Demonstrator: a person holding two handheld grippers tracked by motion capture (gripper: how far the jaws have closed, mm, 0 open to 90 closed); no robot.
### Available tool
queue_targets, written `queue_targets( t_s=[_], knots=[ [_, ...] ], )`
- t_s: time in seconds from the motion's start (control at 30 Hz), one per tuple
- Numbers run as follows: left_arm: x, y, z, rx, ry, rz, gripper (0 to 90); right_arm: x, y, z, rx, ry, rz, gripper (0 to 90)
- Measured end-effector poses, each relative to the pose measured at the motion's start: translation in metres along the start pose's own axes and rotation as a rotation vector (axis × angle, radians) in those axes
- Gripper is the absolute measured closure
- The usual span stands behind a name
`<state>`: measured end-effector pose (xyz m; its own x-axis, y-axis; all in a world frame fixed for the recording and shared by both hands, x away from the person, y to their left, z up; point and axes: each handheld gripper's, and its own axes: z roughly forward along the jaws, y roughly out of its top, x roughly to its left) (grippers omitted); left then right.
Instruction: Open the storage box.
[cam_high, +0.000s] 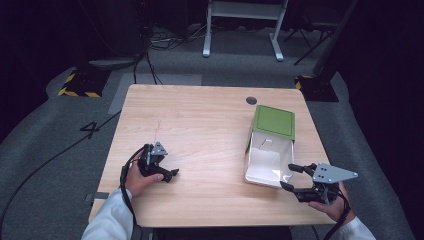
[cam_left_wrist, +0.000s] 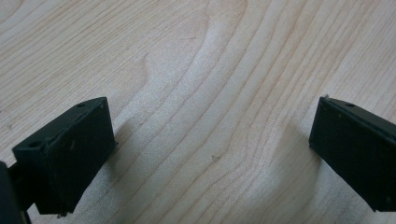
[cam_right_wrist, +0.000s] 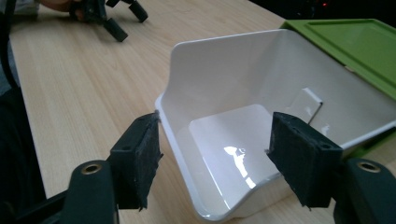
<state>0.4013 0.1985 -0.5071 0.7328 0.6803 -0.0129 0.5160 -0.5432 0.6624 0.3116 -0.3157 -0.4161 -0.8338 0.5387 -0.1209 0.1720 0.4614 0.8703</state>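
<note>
The white bin (cam_high: 268, 162) with its green lid (cam_high: 273, 121) hinged back lies at about 3 o'clock on the desk (cam_high: 200, 130). The right gripper (cam_high: 295, 178) has its jaws apart, straddling the bin's near corner. The left gripper (cam_high: 169, 172), jaws also apart and holding nothing, rests low over bare wood near 8 o'clock. The glossy, thin wall looks slippery: I'd judge that closing on that corner could skid off or shove the empty bin away, since nothing braces it.

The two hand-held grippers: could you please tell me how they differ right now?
The left hand-held gripper rests low on the bare wooden table, nothing between its jaws. The right hand-held gripper sits at the near rim of the white container, jaws straddling that corner. Both are open, empty and held in a hand.
</note>
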Motion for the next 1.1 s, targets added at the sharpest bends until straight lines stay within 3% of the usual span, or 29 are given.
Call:
queue_targets(
  t_s=[0.37, 0.6, 0.73, 1.1],
  knots=[
    [0.000, 0.000, 0.000, -0.001, 0.004, 0.001, 0.2, -0.021, -0.015, -0.014, 0.010, -0.094, 0.044, 23.5],
    [0.000, 0.000, 0.000, 0.000, 0.004, 0.000, 0.2, -0.035, -0.037, -0.016, 0.068, -0.126, 0.074, 22.3],
    [0.000, 0.000, 0.000, 0.000, 0.003, 0.000, 0.2, -0.045, -0.055, -0.012, 0.139, -0.158, 0.094, 22.3],
    [0.000, 0.000, 0.000, 0.000, 0.003, 0.000, 0.2, -0.055, -0.080, -0.005, 0.196, -0.179, 0.146, 22.4]
  ],
)
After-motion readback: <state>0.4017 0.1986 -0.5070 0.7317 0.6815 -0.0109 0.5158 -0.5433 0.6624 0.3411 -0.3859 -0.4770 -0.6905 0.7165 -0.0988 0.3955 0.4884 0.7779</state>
